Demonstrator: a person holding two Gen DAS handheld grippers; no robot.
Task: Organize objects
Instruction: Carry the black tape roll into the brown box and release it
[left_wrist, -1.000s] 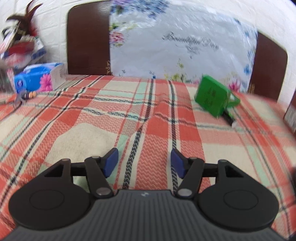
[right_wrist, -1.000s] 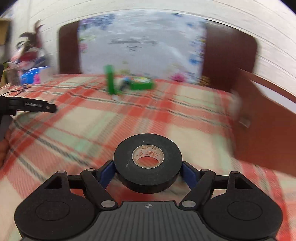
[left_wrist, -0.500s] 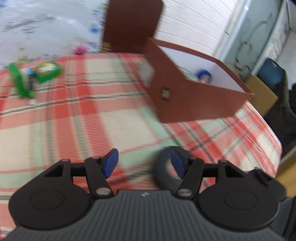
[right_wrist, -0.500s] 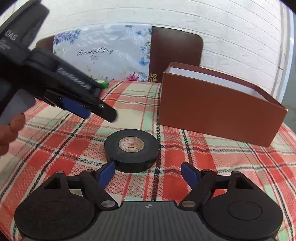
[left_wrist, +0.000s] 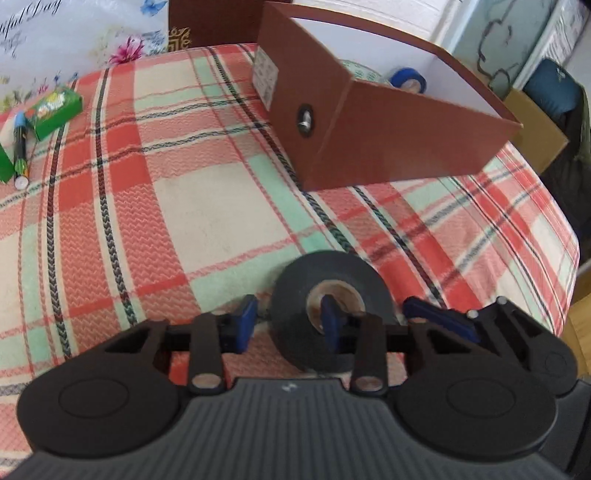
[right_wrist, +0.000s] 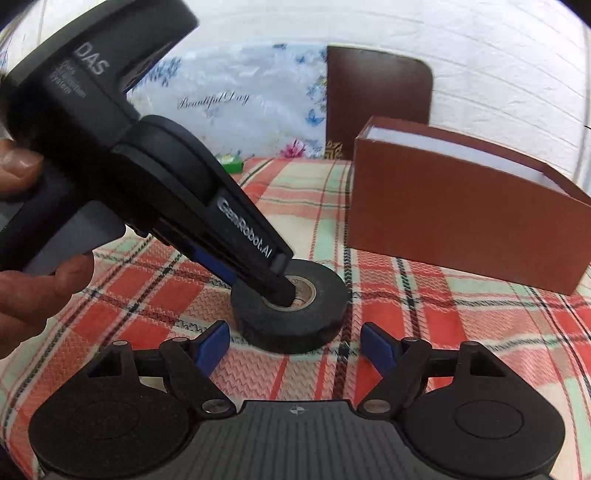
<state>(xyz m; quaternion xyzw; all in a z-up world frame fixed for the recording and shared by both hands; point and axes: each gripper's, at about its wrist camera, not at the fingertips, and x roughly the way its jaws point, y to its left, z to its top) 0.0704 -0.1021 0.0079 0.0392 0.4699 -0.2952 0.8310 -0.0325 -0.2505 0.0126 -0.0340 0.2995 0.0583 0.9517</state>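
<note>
A black tape roll (right_wrist: 291, 308) lies flat on the plaid cloth; it also shows in the left wrist view (left_wrist: 332, 295). My left gripper (left_wrist: 290, 325) straddles the roll's wall: one finger is in the core hole, the other outside, jaws open and not pinching. It also shows in the right wrist view (right_wrist: 280, 284). My right gripper (right_wrist: 295, 345) is open and empty just behind the roll. A brown box (left_wrist: 399, 147) stands beyond, with a blue tape roll (left_wrist: 408, 79) inside.
A green box (left_wrist: 55, 107) and a pen (left_wrist: 20, 151) lie at the far left of the bed. A floral pillow (right_wrist: 236, 107) and brown headboard (right_wrist: 376, 96) stand behind. The bed's right edge (left_wrist: 569, 236) drops off beside the brown box (right_wrist: 458, 206).
My right gripper set the black tape roll down, opened and backed off. My left gripper swung right and came down onto the roll, one finger into its hole.
</note>
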